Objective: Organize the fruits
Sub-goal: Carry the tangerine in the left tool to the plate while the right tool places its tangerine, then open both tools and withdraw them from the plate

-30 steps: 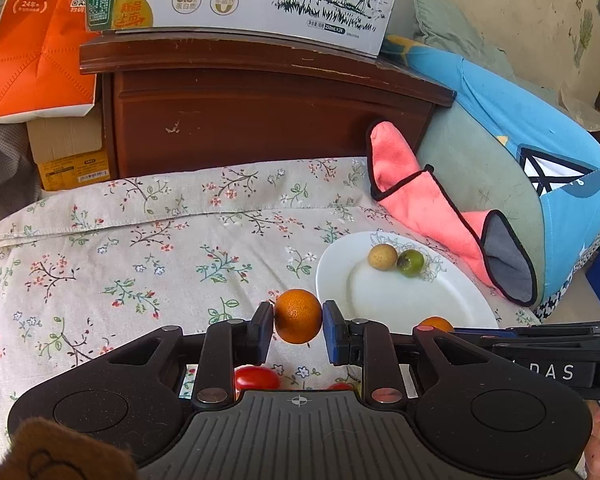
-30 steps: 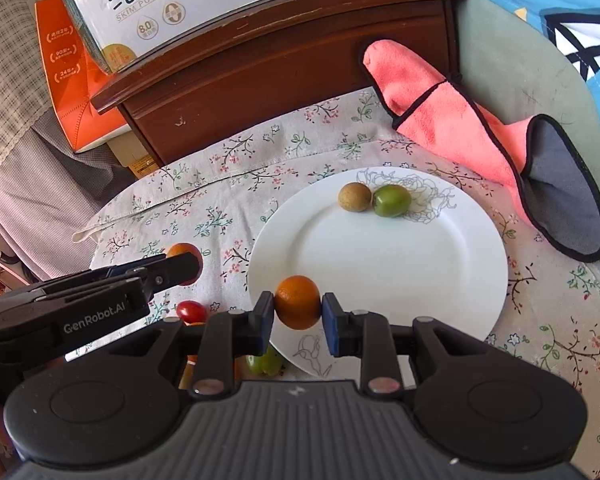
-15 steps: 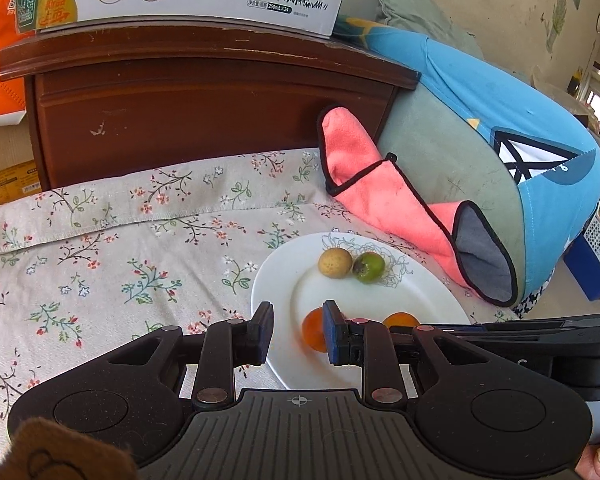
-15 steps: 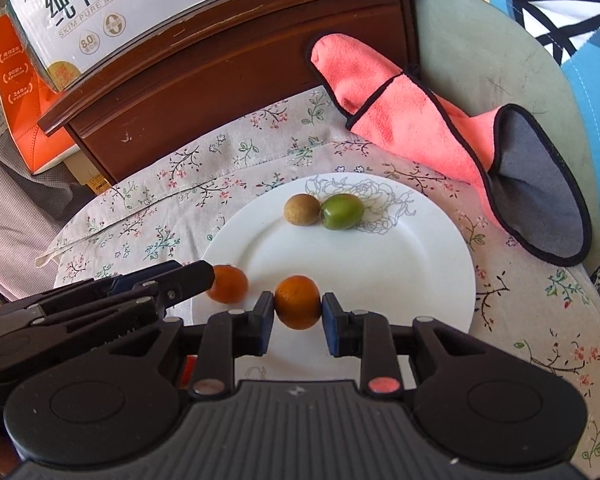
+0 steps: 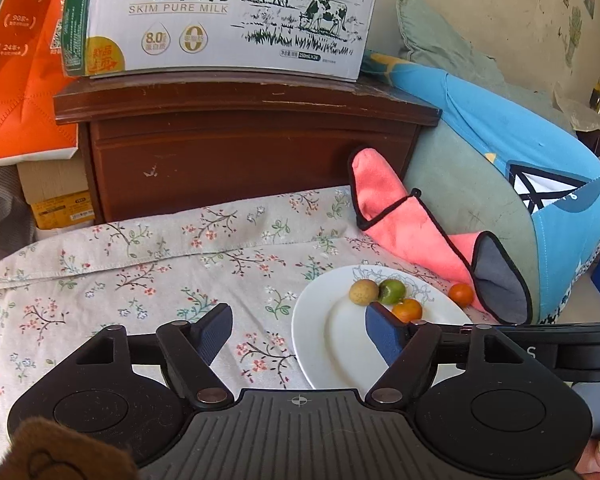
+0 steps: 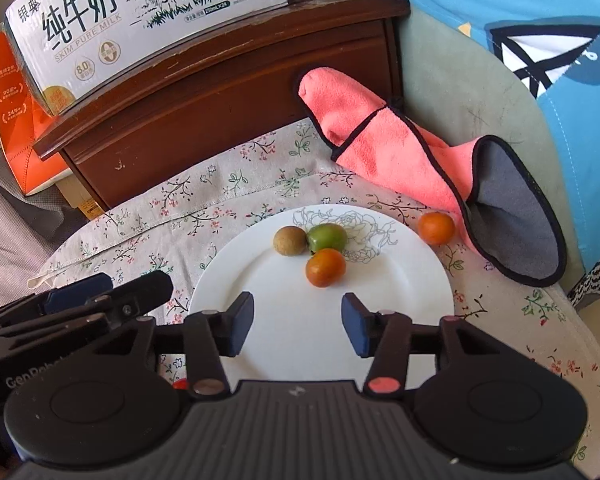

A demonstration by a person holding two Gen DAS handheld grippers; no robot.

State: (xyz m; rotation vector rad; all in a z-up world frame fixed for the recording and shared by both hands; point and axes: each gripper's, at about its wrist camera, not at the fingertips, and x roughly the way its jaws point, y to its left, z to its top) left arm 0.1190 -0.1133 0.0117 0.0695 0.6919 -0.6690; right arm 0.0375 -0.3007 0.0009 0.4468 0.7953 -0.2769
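Sitting spread wide over the white plate, the right gripper is holding nothing; its blue pads are hovering above the bare near half of the plate. The left gripper is also standing wide open and empty, one pad over the floral tablecloth, the other over the plate's edge. From the right wrist view the left gripper is showing at lower left, beside the plate rim.

Fruit positions:
- brown round fruit and green fruit are lying on the plate's far side, touching each other, on the printed flower pattern.
- one small orange is resting on the plate just in front of the green fruit, touching or nearly touching it.
- second small orange is lying off the plate on the cloth, just beyond the rim, against the pink mitt.
- a bit of red fruit is peeking out under the right gripper body at the plate's near-left edge; too hidden to say more.

Behind the cloth: wooden nightstand carrying a milk carton box, orange bag to its left, blue-and-grey cushion to the right with the mitt leaning on it.
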